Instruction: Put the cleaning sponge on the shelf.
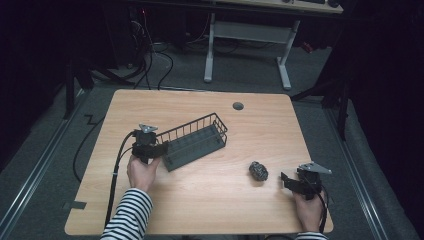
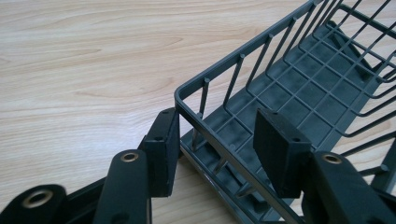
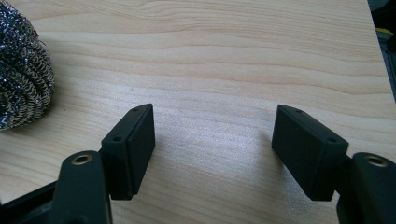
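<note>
Leftmost, the left gripper point(image 1: 161, 150) straddles the near-left end wall of the wire basket point(image 1: 196, 140), one pad point(image 2: 163, 149) outside, one inside, without pressing it. Centre-right, a steel scourer point(image 1: 258, 171) lies on the table point(image 1: 200, 200). Right of it, the right gripper point(image 1: 286, 181) rests, jaws apart, holding nothing.

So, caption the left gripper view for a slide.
Left claw straddles the wire basket's end wall on the wooden table.

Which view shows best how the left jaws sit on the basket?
The left gripper view: the basket rim corner runs between the jaws, one pad outside touching it, the other inside with a gap. The high view shows the left gripper at the basket's end, jaws too small to judge.
</note>
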`<action>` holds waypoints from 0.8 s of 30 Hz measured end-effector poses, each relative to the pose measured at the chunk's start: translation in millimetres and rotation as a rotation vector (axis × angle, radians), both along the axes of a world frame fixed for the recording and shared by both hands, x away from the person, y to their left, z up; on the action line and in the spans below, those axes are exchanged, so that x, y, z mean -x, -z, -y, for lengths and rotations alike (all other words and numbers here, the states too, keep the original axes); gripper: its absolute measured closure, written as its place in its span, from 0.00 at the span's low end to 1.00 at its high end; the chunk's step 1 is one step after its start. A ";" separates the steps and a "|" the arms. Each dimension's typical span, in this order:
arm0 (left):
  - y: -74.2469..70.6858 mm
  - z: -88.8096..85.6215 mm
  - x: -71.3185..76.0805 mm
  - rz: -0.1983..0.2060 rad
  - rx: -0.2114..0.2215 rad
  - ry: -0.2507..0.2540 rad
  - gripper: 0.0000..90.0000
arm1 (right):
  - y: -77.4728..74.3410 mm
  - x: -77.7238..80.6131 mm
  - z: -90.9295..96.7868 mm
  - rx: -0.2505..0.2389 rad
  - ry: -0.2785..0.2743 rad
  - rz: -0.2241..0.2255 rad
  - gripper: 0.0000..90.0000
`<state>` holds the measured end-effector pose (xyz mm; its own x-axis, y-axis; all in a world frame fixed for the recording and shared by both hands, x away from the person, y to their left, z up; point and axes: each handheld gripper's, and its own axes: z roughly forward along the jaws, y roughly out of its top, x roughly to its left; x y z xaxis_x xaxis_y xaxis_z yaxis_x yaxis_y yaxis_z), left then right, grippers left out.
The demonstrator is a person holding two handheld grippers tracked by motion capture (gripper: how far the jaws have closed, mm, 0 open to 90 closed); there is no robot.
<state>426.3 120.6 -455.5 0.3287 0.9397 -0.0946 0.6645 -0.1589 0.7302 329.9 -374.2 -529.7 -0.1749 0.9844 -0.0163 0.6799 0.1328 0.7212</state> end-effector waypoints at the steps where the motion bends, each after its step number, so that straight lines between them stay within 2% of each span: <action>1: 0.0 0.0 0.0 0.000 0.000 0.000 0.57 | 0.0 0.0 0.0 0.000 0.000 0.000 0.34; 16: -0.7 34.5 -0.7 0.005 -0.004 0.078 0.56 | 0.0 0.0 0.0 0.000 0.000 0.000 0.34; 24: -1.7 43.5 -1.2 0.004 -0.004 0.096 0.55 | 0.0 0.0 0.1 0.000 0.000 0.000 0.34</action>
